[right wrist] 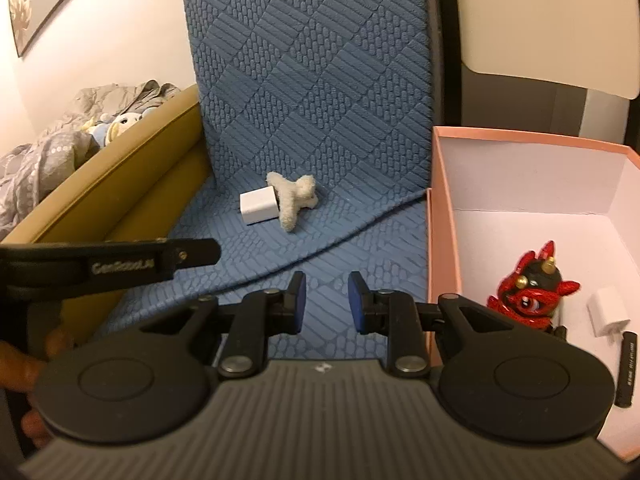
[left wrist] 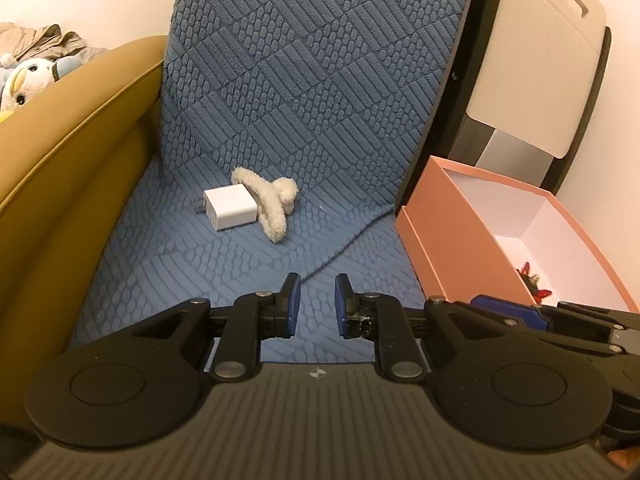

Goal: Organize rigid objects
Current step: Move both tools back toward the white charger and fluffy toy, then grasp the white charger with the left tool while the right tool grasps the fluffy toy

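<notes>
**Left wrist view: two items waiting on the blue seat, box partly cut off**

Left wrist view is showing the left gripper [left wrist: 317, 305] hovering low over the blue textured cover [left wrist: 248, 264], its blue pads standing apart with nothing between them. Ahead, a white charger block [left wrist: 230, 207] is lying on the cover, touching a fuzzy cream hair claw [left wrist: 269, 204] that is leaning over its far end. The pink box [left wrist: 460, 236] is sitting to the right, its near corner running behind the other tool.

From the right wrist, the right gripper [right wrist: 327, 303] is also hanging with fingers parted and empty, just beside the box wall. Inside the box, a red horned figurine [right wrist: 528, 292] is standing half hidden behind the gripper's linkage, next to a small white plug [right wrist: 608, 311] and a black stick [right wrist: 627, 368] whose printed lettering is too blurred to read.
</notes>
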Demonstrator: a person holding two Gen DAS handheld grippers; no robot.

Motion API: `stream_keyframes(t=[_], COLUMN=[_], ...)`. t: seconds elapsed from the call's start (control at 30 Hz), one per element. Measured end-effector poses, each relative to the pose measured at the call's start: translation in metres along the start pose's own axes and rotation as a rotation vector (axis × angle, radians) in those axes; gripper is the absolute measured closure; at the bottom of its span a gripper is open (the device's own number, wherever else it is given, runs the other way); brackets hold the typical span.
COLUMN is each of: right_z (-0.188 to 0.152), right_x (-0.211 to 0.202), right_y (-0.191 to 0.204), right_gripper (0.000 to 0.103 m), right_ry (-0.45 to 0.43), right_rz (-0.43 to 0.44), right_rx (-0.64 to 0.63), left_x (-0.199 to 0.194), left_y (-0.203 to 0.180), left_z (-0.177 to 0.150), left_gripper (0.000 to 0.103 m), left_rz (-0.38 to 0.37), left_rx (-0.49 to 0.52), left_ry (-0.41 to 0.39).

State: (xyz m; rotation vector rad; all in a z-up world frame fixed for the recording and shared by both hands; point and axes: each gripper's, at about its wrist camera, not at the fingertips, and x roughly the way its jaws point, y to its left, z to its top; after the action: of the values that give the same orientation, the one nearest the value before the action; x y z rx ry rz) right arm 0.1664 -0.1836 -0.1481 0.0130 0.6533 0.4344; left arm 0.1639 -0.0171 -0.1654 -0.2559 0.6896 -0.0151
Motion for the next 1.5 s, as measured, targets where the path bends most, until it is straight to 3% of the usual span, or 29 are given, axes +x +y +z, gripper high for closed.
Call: stream_keyframes(t=[0.3, 0.43, 0.67, 0.93, 1.2, 1.33, 1.5], right_z=[0.020, 0.029, 0.041, 0.055, 0.063, 0.063, 0.062], right_x=[0.032, 0.049, 0.078, 0.111, 0.151, 0.170, 0.192], right_y=[0.009, 0.013, 0.018, 0.027, 0.030, 0.031, 0.033], right_gripper=[0.076, 0.076, 0.076, 0.076, 0.076, 0.064, 0.065], right_ry=[0.024, 0.035, 0.070, 0.084, 0.109, 0.129, 0.147], right_rz=[0.055, 0.070, 0.084, 0.120, 0.107, 0.091, 0.086], right_rx=[-0.032, -0.062, -0.097, -0.122, -0.136, -0.124, -0.142], left_x=[0.033, 0.047, 0.077, 0.106, 0.137, 0.148, 0.163], left_y=[0.043, 0.050, 0.060, 0.072, 0.086, 0.098, 0.112], left_z=[0.016, 0.026, 0.045, 0.071, 0.091, 0.099, 0.104], left_gripper=[0.083, 0.083, 0.083, 0.083, 0.066, 0.059, 0.057], left_rz=[-0.010, 0.026, 0.014, 0.082, 0.066, 0.070, 0.054], left_rx=[-0.175, -0.163, -0.177, -0.127, -0.200, -0.234, -0.292], left_ry=[0.092, 0.099, 0.139, 0.189, 0.240, 0.246, 0.259])
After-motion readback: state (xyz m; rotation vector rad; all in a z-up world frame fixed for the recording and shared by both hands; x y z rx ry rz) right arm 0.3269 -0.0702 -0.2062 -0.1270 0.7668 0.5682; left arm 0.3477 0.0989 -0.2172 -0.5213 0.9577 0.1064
